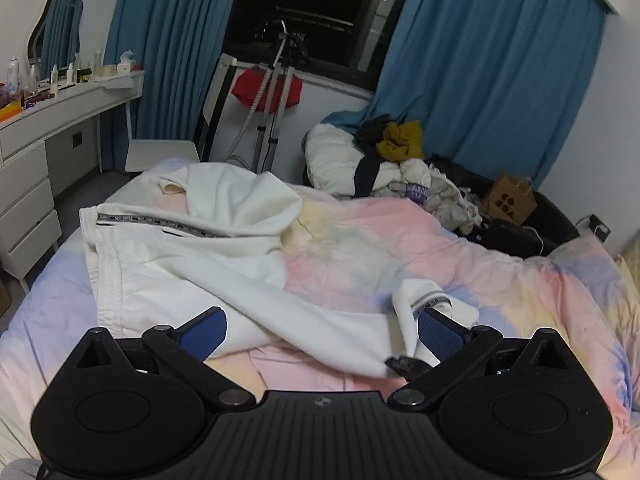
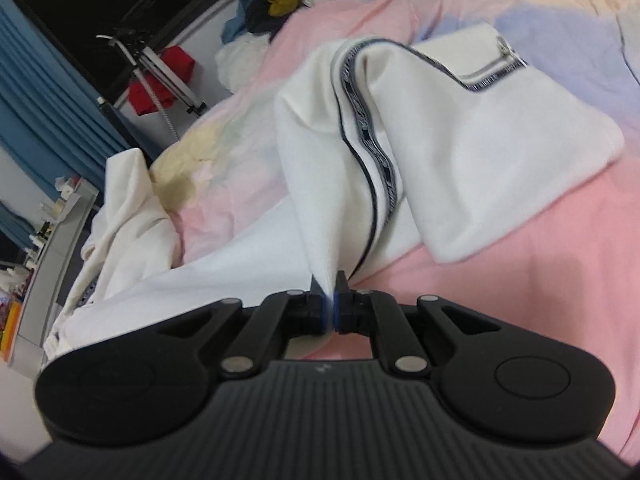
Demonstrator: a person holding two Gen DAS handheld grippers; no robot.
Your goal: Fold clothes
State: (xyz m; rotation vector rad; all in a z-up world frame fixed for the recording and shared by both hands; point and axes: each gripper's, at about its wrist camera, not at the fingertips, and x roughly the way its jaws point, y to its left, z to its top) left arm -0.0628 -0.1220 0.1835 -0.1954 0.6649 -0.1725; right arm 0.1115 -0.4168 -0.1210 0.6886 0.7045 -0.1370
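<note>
A white garment [image 2: 460,152] with a dark patterned trim band lies crumpled on a bed, spread over a pastel bedspread [image 2: 560,240] of pink, yellow and pale blue; in the right wrist view one fold of it rises from the bedspread to the right gripper [image 2: 330,300], whose jaws are pressed together on a pinch of the white cloth, the trim band running down that fold to just beside the jaws; the far part of the garment lies flatter on the spread, with a trimmed edge and a zip pull at its upper corner.

In the left wrist view the same white garment [image 1: 192,248] sprawls across the near-left half of the bed, its waistband or hem at the left and a trimmed cuff at the lower right; the left gripper [image 1: 320,330] hangs above it with its blue-padded jaws spread wide and nothing between them.

Beyond the bedspread [image 1: 400,240] a heap of other clothes [image 1: 384,160] sits at the far side, a mustard piece on top; next to it stands a brown paper bag [image 1: 510,200]; blue curtains [image 1: 480,60] frame a dark window [image 1: 312,8]; a stand with a red cloth [image 1: 266,88] is under the window; a white dressing table [image 1: 48,120] with bottles and a mirror [image 1: 56,28] is at the left.
</note>
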